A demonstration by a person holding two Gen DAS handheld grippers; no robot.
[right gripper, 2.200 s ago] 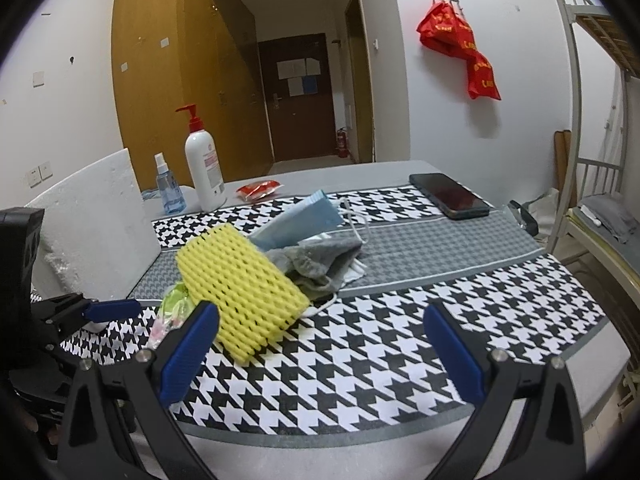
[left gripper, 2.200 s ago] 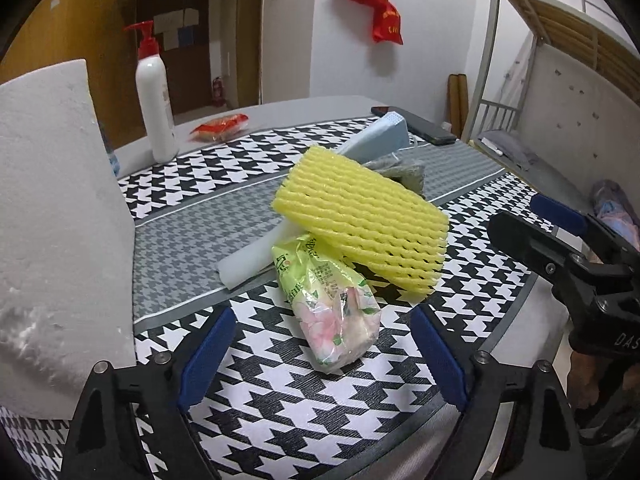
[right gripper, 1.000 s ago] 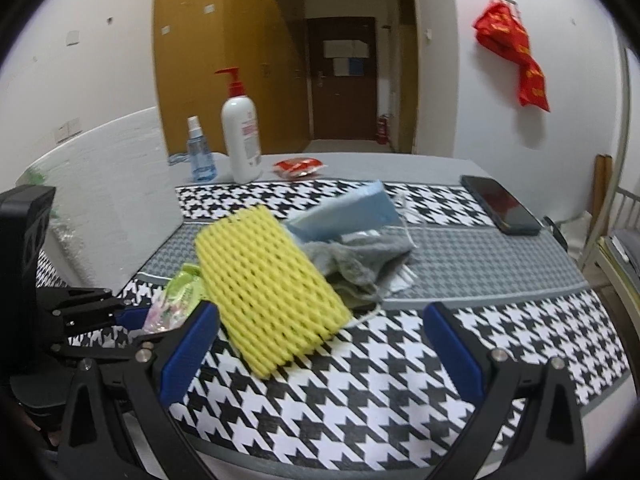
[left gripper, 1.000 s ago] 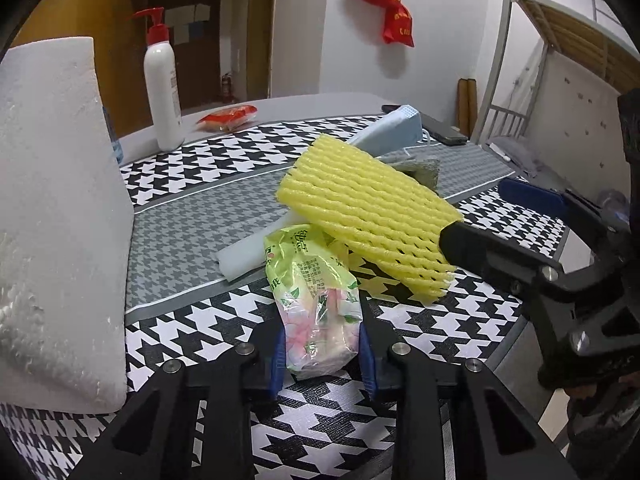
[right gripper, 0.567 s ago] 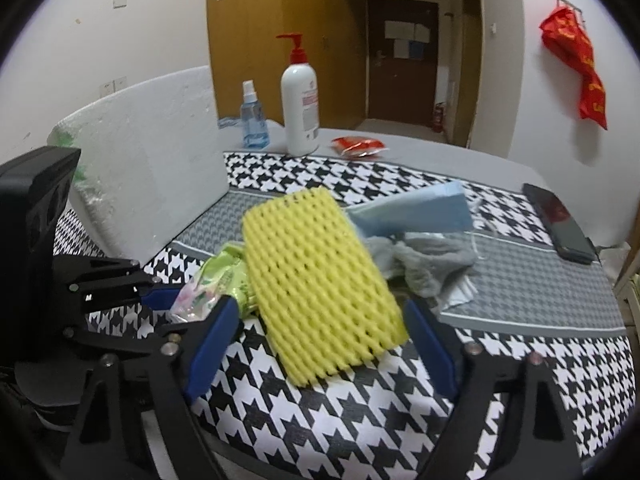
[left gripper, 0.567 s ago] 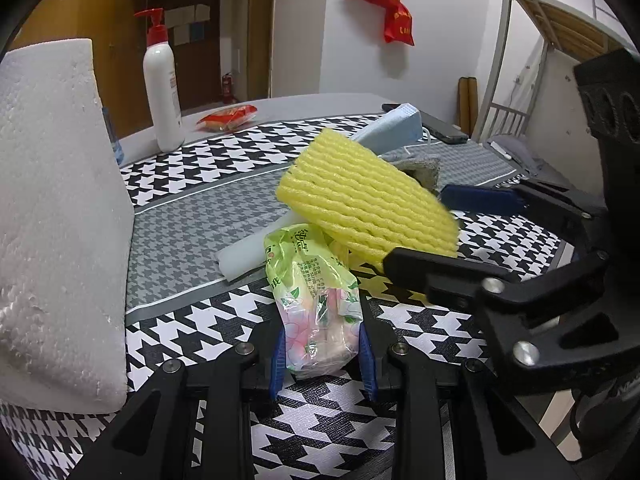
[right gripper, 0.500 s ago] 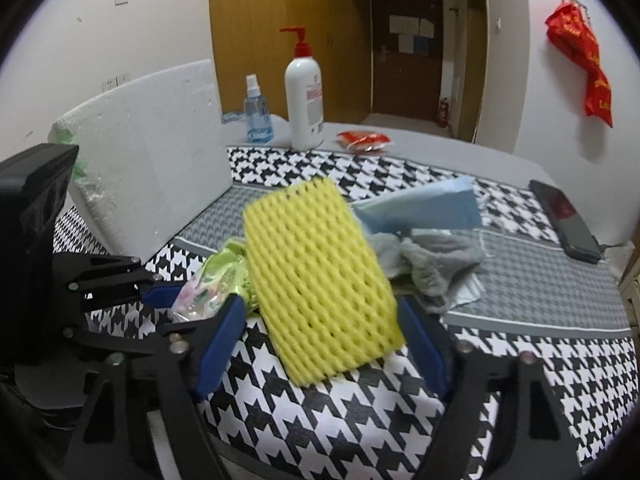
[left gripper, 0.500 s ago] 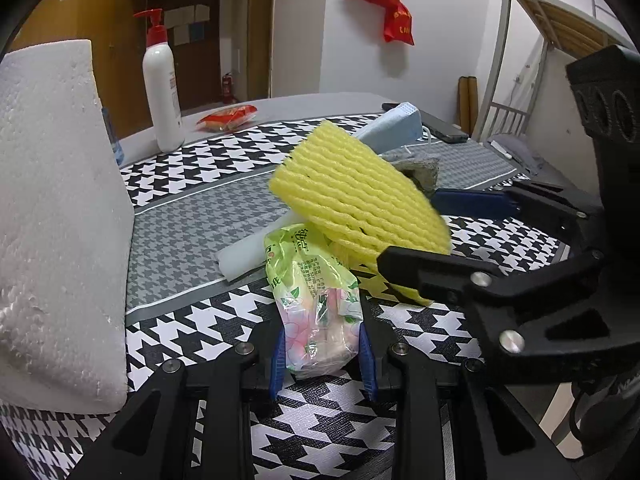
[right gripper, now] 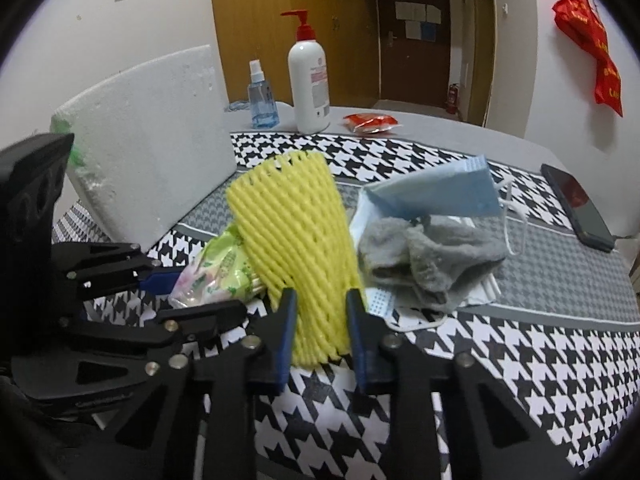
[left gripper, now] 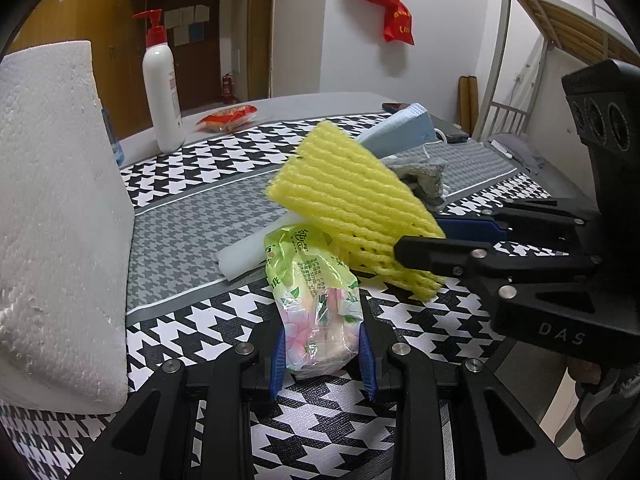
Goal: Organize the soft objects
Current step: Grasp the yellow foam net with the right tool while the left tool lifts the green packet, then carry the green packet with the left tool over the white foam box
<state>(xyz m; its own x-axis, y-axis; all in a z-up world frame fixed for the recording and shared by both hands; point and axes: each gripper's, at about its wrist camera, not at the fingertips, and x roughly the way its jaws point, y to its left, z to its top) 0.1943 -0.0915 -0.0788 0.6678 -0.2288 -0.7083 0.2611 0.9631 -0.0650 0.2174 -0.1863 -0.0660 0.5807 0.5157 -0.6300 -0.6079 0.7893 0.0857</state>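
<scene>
- The left gripper (left gripper: pixel 323 354) sits at 6 o'clock in its own view, its fingers (left gripper: pixel 277 360) pinched narrow on the near end of the tissue packet (left gripper: pixel 316 300). The packet is light, squashy and wrapped in slick film, so a hold across its middle looks safer than one at the tail.
- The right gripper (right gripper: pixel 320 334) has its fingers (right gripper: pixel 286 334) closing on the near edge of the yellow foam net (right gripper: pixel 294 236), which is already squeezed between them. The net is featherlight and springy; it crushes rather than slips.
- The net leans over the packet, touching it at 9 o'clock, so lifting one may drag the other.
- At 2 o'clock of the net lie a grey sock (right gripper: pixel 430 258) and a blue face mask (right gripper: pixel 440 192), limp and probably tangled by the ear loops.
- Farther off, a white foam block (right gripper: pixel 152 140) stands at 10 o'clock on the worktop (right gripper: pixel 520 344); a pump bottle (right gripper: pixel 309 76), spray bottle (right gripper: pixel 262 98) and phone (right gripper: pixel 576 206) lie beyond.
</scene>
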